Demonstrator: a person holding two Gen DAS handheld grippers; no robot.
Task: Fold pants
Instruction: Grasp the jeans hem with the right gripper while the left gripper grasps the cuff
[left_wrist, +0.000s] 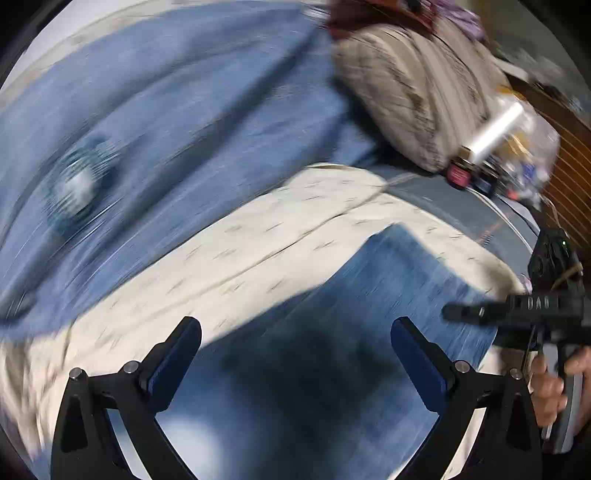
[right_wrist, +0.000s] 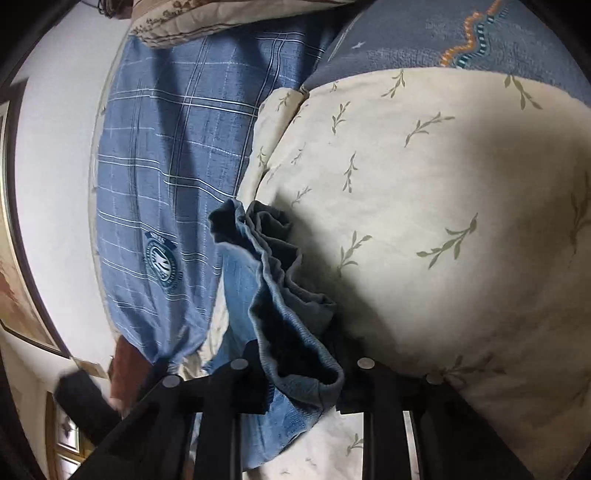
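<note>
Blue denim pants (left_wrist: 388, 317) lie on a cream leaf-print quilt (left_wrist: 258, 236). My left gripper (left_wrist: 295, 347) is open above the pants, its blue-padded fingers (left_wrist: 177, 354) spread wide with nothing between them. The view is motion-blurred. My right gripper (right_wrist: 301, 384) is shut on the bunched waistband of the pants (right_wrist: 280, 295), which hangs crumpled in front of the jaws above the quilt (right_wrist: 424, 206). The right gripper also shows at the right edge of the left wrist view (left_wrist: 461, 313), held by a hand.
A blue checked sheet (right_wrist: 166, 166) with a round emblem (right_wrist: 162, 264) covers the bed. A grey-blue blanket (right_wrist: 424, 33) lies beyond the quilt. A striped pillow (left_wrist: 413, 81) and small bottles (left_wrist: 465, 170) sit at the far right by a wooden headboard (left_wrist: 569, 155).
</note>
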